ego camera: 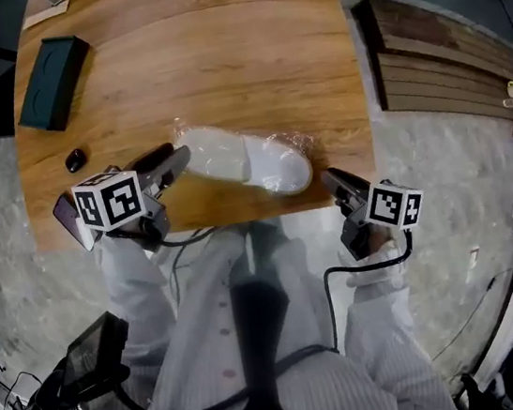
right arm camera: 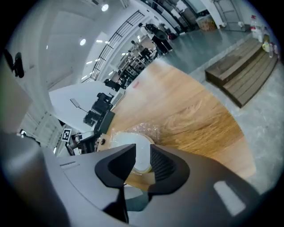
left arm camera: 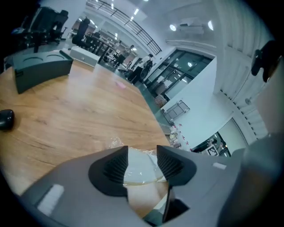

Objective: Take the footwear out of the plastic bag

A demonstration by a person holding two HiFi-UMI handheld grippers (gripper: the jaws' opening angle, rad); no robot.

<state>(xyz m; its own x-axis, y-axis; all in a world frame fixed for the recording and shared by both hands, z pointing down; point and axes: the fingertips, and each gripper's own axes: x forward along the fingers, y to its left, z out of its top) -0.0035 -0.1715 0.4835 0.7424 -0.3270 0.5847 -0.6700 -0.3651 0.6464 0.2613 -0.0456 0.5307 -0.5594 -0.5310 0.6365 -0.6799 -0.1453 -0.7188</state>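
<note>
The shoe point(ego camera: 241, 159) lies in its plastic bag point(ego camera: 297, 140) at the table's point(ego camera: 216, 53) near edge. My left tongs point(ego camera: 173, 161) and right tongs point(ego camera: 337, 183), both apart and empty, flank the shoe, ready to pinch the plastic.

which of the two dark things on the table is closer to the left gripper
The small black rounded object, close beside the left gripper; the dark green rectangular case lies much farther off.

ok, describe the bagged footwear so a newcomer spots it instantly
On the wooden table, look at the near edge in front of the person. White footwear lies there inside a crinkly clear plastic bag. It's the only wrapped item; the dark case and small black object sit farther left.
</note>
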